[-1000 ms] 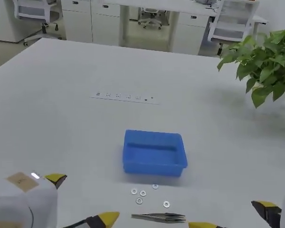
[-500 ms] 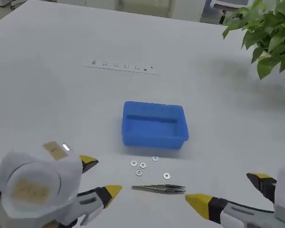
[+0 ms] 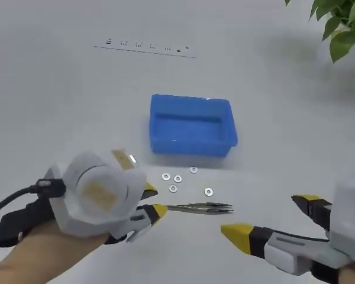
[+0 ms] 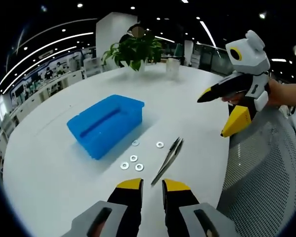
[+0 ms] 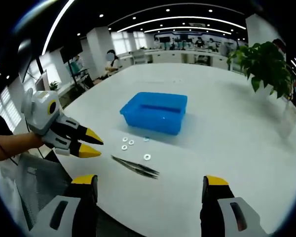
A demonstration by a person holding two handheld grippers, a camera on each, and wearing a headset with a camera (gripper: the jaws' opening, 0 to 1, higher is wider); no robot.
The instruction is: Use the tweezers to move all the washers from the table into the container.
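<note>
Washers point(image 3: 173, 189): five, all loose on the white table point(image 3: 77, 106), clustered in front of the blue container's point(image 3: 192, 125) near wall – none inside it as far as I can see. Four sit close together, and the fifth point(image 3: 208, 191) is a bit off to the right, nearest the tweezers. Same count of five in the left gripper view point(image 4: 133, 158) and the right gripper view point(image 5: 124, 147).

Tweezers point(image 3: 198, 207): one pair, flat on the table just on the near side of the washers, lying roughly parallel to the container's front wall. Neither gripper is holding it.

Left gripper point(image 3: 154, 201): jaws nearly together with a narrow gap and nothing between them. Its tips sit just short of the tweezers' left end. In its own view point(image 4: 153, 185) the tweezers point(image 4: 168, 160) run straight ahead from the jaw gap. I cannot tell if they touch.

Right gripper point(image 3: 266, 216): jaws spread wide and empty, low over the table right of the tweezers and apart from them. Its own view point(image 5: 150, 180) has the tweezers point(image 5: 135, 167) lying across between the two jaws, with the container point(image 5: 155, 111) beyond.

Other items – one potted plant point(image 3: 337, 23) at the far right, and one row of sockets point(image 3: 145, 47) set in the table past the container.
</note>
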